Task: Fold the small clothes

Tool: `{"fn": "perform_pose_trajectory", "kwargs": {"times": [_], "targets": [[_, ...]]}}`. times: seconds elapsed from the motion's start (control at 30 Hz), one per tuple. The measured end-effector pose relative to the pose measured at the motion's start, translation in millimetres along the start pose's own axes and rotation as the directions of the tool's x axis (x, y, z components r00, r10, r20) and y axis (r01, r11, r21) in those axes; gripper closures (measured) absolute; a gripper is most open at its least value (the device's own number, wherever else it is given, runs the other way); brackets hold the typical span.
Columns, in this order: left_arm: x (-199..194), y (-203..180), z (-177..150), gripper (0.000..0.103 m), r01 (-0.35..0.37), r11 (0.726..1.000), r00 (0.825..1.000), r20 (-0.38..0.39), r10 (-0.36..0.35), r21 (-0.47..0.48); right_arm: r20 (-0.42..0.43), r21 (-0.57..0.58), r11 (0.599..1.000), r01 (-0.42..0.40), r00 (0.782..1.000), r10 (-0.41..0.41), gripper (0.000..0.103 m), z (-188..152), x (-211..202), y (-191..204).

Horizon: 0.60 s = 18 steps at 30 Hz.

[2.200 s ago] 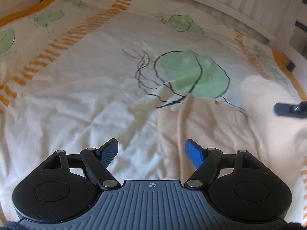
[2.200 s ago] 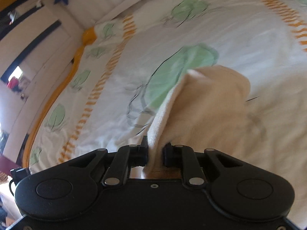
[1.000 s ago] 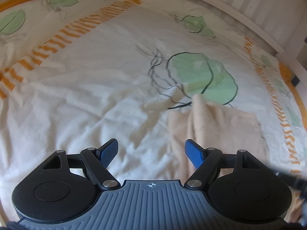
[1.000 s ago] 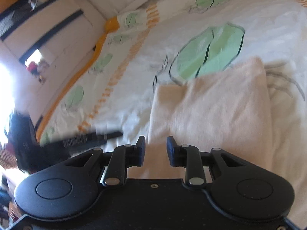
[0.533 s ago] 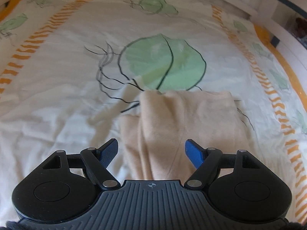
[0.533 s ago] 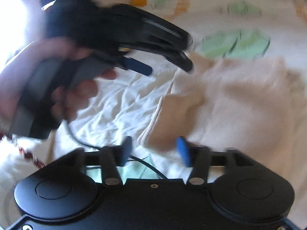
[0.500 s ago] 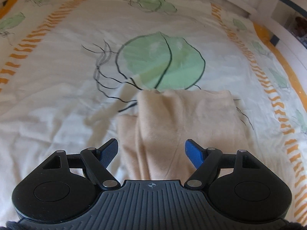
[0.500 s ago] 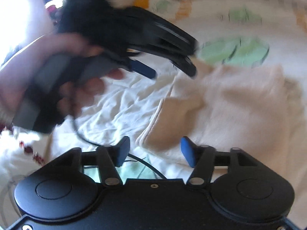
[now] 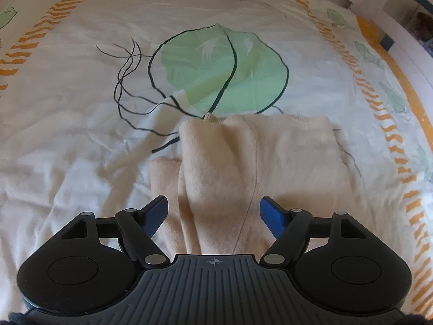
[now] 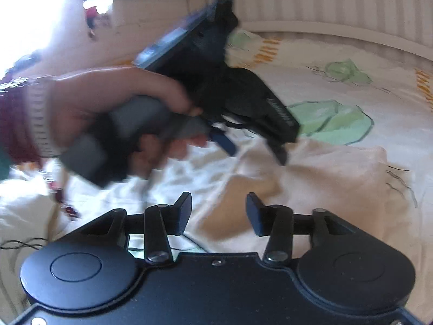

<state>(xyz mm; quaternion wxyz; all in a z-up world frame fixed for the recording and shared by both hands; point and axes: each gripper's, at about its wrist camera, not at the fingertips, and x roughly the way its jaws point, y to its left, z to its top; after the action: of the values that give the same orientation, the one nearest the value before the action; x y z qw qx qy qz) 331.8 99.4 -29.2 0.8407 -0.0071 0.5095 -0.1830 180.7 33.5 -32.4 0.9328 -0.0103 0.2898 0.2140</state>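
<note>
Both the left gripper (image 9: 212,214) and the right gripper (image 10: 219,214), its jaws just narrowing on nothing, hang open over the folded cream garment (image 9: 257,157) on the leaf-print duvet (image 9: 81,108), seemingly lining up another fold.

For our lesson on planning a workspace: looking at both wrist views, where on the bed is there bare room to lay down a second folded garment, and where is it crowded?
Free: the bedspread left of the cream garment, up to the orange-striped border; also beyond the green leaf print. Crowded: at the garment's near edge, where the left gripper and right gripper both hover open.
</note>
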Motion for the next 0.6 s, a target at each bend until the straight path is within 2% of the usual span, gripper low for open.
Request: {"fn": "perform_pose_trajectory", "kwargs": {"times": [0.07, 0.17, 0.37, 0.47, 0.5, 0.53, 0.57, 0.6], "targets": [[-1, 0, -4, 0.029, 0.003, 1.000, 1.000, -0.006, -0.003, -0.001, -0.038, -0.042, 0.999, 0.022, 0.999, -0.024, 0.048, -3, 11, -1], [-6, 1, -10, 0.029, 0.003, 1.000, 1.000, -0.002, -0.003, -0.005, -0.066, -0.098, 0.995, 0.009, 0.998, -0.016, 0.048, -12, 16, 5], [-13, 5, -16, 0.029, -0.001, 1.000, 1.000, -0.006, 0.001, -0.012, -0.042, -0.267, 0.963, 0.023, 0.999, -0.036, 0.048, -26, 16, 34], [-16, 5, -15, 0.029, 0.001, 1.000, 1.000, 0.002, -0.001, -0.009, -0.022, -0.336, 0.939, 0.073, 0.996, -0.086, 0.050, -28, 21, 45], [-17, 5, -15, 0.029, 0.001, 1.000, 1.000, 0.007, -0.001, -0.008, -0.020, -0.355, 0.931, 0.086, 0.995, -0.100, 0.054, -29, 23, 48], [-18, 4, -14, 0.029, 0.004, 1.000, 1.000, 0.013, -0.004, -0.009, -0.020, -0.365, 0.926, 0.095, 0.994, -0.109, 0.084, -29, 23, 48], [-19, 5, -13, 0.029, 0.009, 1.000, 1.000, 0.017, -0.009, -0.013, -0.026, -0.365, 0.925, 0.103, 0.992, -0.121, 0.092, -29, 24, 48], [-19, 5, -12, 0.029, 0.017, 1.000, 1.000, 0.021, -0.016, -0.019, -0.022, -0.348, 0.931, 0.109, 0.992, -0.124, 0.092, -28, 22, 46]]}}
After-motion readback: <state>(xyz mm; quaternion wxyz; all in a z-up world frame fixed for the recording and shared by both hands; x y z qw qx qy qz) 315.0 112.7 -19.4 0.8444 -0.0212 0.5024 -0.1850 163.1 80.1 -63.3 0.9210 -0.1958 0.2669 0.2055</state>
